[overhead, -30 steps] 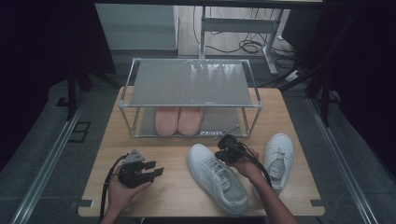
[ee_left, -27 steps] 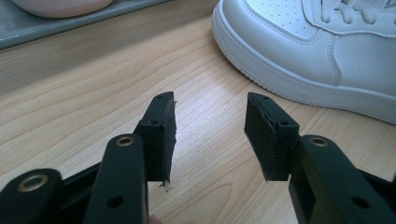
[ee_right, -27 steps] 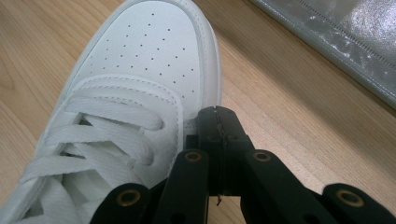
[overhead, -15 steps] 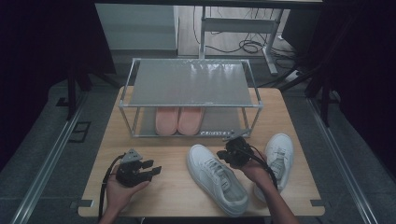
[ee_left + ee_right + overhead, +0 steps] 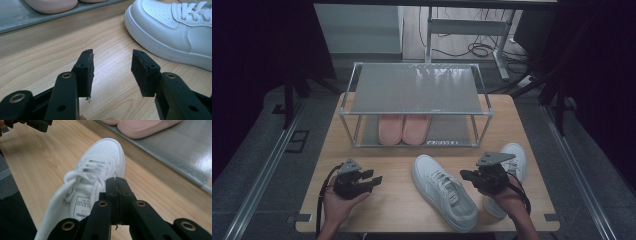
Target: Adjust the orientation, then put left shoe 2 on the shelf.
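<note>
At the near edge of a wooden bench [image 5: 397,205], a person's two hands each hold a set of black tongs.

The left tongs [image 5: 373,181] sit near the bench's left front, pointing right. Their jaws stand wide apart with nothing between them; in the left gripper view [image 5: 112,67] only bare wood shows in the gap, and the tips touch nothing.

The right tongs [image 5: 464,175] hover at the right front, pointing left. Their jaws are clenched flat against each other and grasp nothing; in the right gripper view [image 5: 117,182] the pads meet in a thin seam, poised above the laces of a white sneaker [image 5: 95,170] without a visible touch.

That white sneaker [image 5: 443,189] lies between the two hands, toe pointing far and left, heel at the near edge. In the left gripper view its toe [image 5: 172,30] is to the right of the open jaws, well clear of them. A second white sneaker [image 5: 515,156] lies just right of the right hand, partly hidden by it.

Farther back stands a low metal shoe rack [image 5: 417,90] with a grey top shelf. On its lower shelf rests a pair of pink slippers [image 5: 403,129], side by side.
</note>
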### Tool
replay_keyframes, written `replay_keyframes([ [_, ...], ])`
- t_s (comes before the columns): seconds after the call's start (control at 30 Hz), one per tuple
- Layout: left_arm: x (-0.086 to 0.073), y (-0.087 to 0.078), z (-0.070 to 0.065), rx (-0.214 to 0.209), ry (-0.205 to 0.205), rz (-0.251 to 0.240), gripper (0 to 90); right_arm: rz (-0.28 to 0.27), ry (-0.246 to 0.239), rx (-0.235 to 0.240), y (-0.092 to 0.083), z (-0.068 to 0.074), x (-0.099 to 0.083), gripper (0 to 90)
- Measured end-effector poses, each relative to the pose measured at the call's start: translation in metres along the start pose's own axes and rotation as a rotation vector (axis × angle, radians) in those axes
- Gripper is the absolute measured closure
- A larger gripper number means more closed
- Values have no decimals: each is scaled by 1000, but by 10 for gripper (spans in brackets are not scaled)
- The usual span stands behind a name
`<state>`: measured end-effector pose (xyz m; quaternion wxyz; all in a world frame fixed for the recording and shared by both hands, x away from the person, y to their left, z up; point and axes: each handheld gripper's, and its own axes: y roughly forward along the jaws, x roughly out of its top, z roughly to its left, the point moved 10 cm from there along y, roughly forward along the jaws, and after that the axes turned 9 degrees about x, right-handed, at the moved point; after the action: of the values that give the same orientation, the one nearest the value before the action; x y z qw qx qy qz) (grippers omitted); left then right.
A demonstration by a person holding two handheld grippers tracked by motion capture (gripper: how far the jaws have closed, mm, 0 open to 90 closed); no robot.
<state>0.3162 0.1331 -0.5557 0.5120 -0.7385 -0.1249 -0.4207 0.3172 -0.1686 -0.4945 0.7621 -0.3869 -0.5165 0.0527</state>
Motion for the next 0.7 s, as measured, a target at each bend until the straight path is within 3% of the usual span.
replay_keyframes([
  [0.3, 0, -1, -3, 2, -1, -6, 535, -48, 18, 41, -12, 6, -16, 758],
  [0.4, 1, -1, -4, 1, 3, -5, 536, -35, 20, 56, -13, 8, -19, 711],
  [0.7, -3, 2, -6, -6, 11, 7, 534, -45, 24, 34, -18, 12, -25, 613],
])
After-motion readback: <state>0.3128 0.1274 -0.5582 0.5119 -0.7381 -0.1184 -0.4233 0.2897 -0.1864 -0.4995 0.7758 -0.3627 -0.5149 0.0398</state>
